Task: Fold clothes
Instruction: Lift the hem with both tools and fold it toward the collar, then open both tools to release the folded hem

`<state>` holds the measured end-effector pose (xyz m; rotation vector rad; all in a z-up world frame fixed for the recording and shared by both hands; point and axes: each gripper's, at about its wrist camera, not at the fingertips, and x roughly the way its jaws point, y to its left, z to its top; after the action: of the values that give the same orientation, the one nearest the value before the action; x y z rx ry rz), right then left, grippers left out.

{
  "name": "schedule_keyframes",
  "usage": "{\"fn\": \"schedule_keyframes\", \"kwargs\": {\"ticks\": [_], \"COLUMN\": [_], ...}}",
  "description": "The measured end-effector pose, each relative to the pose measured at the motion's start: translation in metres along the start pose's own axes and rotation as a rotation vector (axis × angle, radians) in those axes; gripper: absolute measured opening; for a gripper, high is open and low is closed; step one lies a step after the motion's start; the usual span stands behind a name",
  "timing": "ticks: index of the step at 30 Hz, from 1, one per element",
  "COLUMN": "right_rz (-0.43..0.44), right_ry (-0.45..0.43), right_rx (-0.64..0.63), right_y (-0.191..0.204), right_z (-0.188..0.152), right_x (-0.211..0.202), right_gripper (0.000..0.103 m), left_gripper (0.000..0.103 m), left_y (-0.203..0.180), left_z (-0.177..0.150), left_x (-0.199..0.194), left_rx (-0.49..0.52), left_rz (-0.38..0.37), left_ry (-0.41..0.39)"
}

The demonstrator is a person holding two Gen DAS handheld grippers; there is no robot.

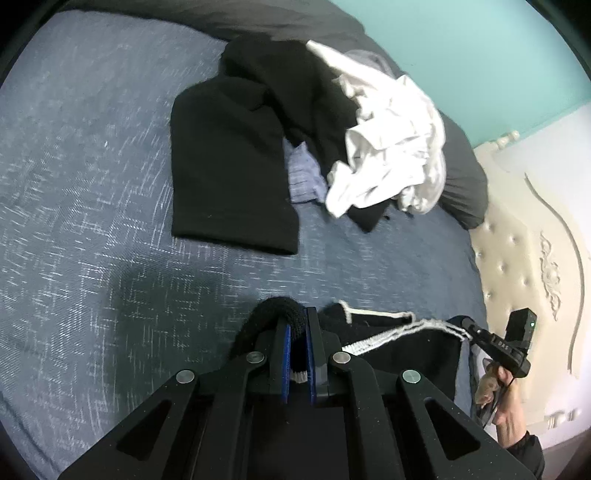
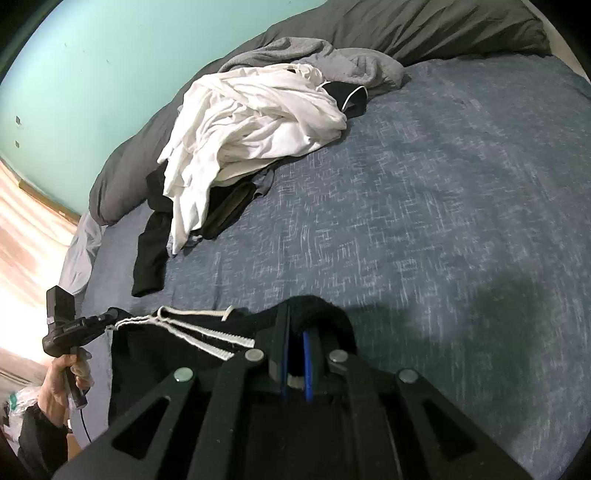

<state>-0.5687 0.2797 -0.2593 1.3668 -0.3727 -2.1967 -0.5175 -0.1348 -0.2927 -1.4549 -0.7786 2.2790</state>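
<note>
A black garment with white drawstrings (image 1: 402,345) (image 2: 166,354) hangs stretched between my two grippers just above the blue bed cover (image 1: 92,192) (image 2: 443,192). My left gripper (image 1: 297,318) is shut on a rolled black edge of it; in the right wrist view the left gripper (image 2: 110,316) shows at the far left, pinching the same garment. At the other end my right gripper (image 2: 297,318) is shut on the thick black edge and appears at the right as the right gripper (image 1: 468,325). A person's hand (image 1: 506,402) holds its handle.
A folded black garment (image 1: 229,166) lies flat on the bed ahead. Beside it is a loose pile with white clothes (image 1: 391,147) (image 2: 258,122), black pieces and a grey garment (image 2: 332,62). A dark grey duvet (image 2: 424,26) lines the far edge. A cream tufted headboard (image 1: 535,258) stands at the right.
</note>
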Motion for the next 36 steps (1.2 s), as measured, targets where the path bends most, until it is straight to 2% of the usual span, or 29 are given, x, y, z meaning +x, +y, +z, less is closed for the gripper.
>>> {"fn": "schedule_keyframes", "kwargs": {"ticks": [4,8,10,11,12,14,15,17,21,22,23,24,28,31,32,33,36], "right_rz": [0.0,0.032,0.038,0.041,0.046,0.058,0.063,0.072,0.087,0.085,0.083,0.088,0.069,0.011,-0.003,-0.015,-0.088], "right_ry": [-0.002,-0.032,-0.054,-0.069,-0.074,-0.081,-0.085,-0.094,-0.121,-0.131,-0.14,-0.149,-0.2,-0.134,-0.099,-0.08,-0.002], "right_rx": [0.014,0.025,0.008,-0.007,-0.008,-0.007,-0.006,-0.01,-0.007,0.002,0.013,0.033,0.062,-0.024,-0.055,-0.075,-0.093], "right_y": [-0.006,-0.012,-0.008,-0.005,-0.004,-0.001,0.0,0.004,0.007,0.005,0.003,0.0,-0.012,-0.004,-0.001,0.001,-0.001], "right_z": [-0.003,-0.01,-0.01,-0.009,-0.008,-0.007,-0.006,-0.004,-0.003,-0.002,-0.002,-0.001,-0.001,-0.006,-0.009,-0.011,-0.021], "right_x": [0.013,0.011,0.004,0.0,-0.003,-0.007,-0.01,-0.014,-0.022,-0.024,-0.026,-0.028,-0.04,-0.029,-0.022,-0.016,0.006], "right_gripper": [0.007,0.007,0.008,0.009,0.01,0.011,0.011,0.012,0.017,0.022,0.038,0.048,0.049,0.048,0.042,0.041,0.041], "left_gripper": [0.01,0.017,0.029,0.049,0.065,0.066,0.066,0.066,0.066,0.066,0.066,0.066,0.065,0.065,0.065,0.065,0.065], "left_y": [0.008,0.01,0.011,0.011,0.011,0.012,0.011,0.005,0.001,0.0,-0.001,-0.002,-0.007,-0.008,-0.008,-0.007,-0.005], "left_z": [-0.005,-0.01,-0.008,-0.007,-0.006,-0.003,-0.002,-0.002,-0.008,-0.01,-0.011,-0.012,-0.017,-0.019,-0.02,-0.021,-0.024], "left_x": [0.006,0.001,-0.008,-0.012,-0.017,-0.029,-0.032,-0.033,-0.026,-0.024,-0.021,-0.019,-0.008,-0.002,-0.002,-0.001,0.002], "left_rx": [-0.01,-0.008,-0.02,-0.026,-0.033,-0.052,-0.042,0.001,0.04,0.049,0.058,0.069,0.12,0.136,0.138,0.139,0.149], "left_rz": [-0.003,-0.029,-0.026,-0.025,-0.025,-0.044,-0.036,0.027,0.041,0.051,0.061,0.072,0.108,0.124,0.129,0.136,0.152], "left_ry": [-0.018,-0.046,-0.077,-0.092,-0.108,-0.15,-0.15,-0.131,-0.105,-0.098,-0.093,-0.087,-0.056,-0.048,-0.047,-0.045,-0.035]}}
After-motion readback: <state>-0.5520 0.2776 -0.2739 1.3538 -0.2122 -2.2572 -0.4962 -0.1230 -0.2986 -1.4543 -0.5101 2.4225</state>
